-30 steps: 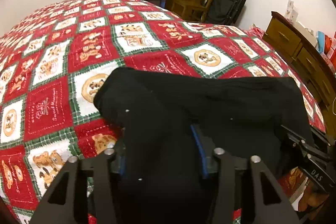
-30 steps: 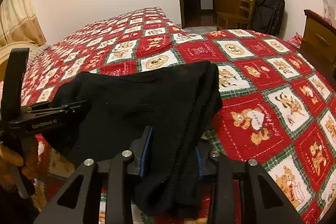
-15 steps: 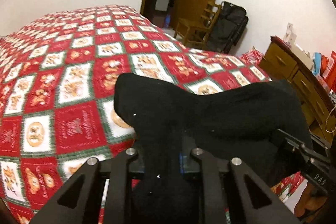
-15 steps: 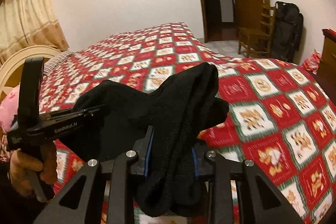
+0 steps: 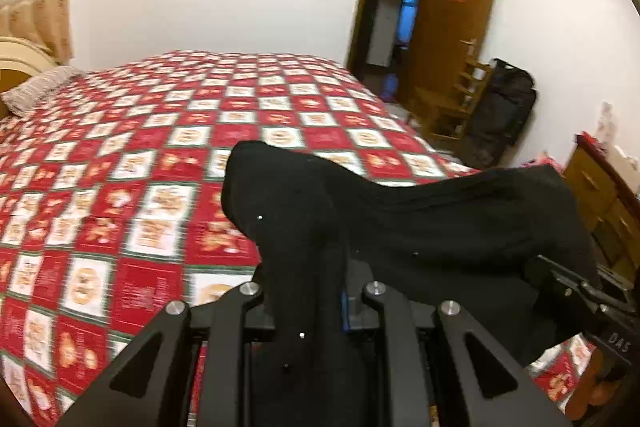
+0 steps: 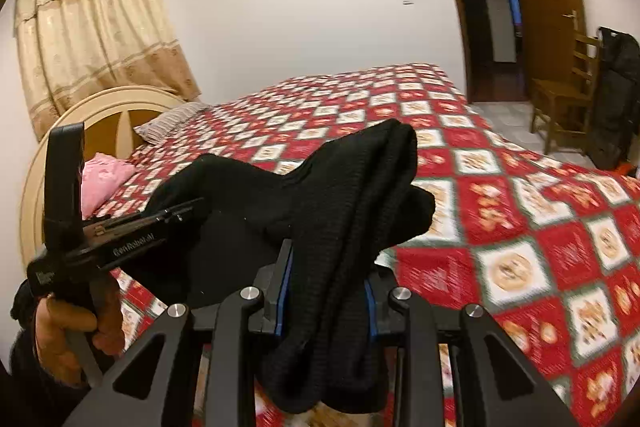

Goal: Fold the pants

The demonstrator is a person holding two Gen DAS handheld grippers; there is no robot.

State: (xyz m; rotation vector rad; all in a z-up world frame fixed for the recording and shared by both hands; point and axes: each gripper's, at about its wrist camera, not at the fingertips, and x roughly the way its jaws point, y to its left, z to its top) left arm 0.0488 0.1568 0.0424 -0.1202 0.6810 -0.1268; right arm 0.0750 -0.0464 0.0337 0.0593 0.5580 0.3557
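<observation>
Right wrist alone shows curtain (image 6: pixel 92 27); both tongs clamp pants (image 5: pixel 400 219).

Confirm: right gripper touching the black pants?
Touching. The right wrist view shows the right gripper with both blue-edged pads pressed against a bunched fold of the black pants, fabric spilling over in front of them.

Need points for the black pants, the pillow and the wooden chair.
black pants (image 5: pixel 440 223), left wrist view, on the span between the claws.
pillow (image 6: pixel 172 119), right wrist view, on its striped top.
wooden chair (image 6: pixel 560 95), right wrist view, on its seat.
</observation>
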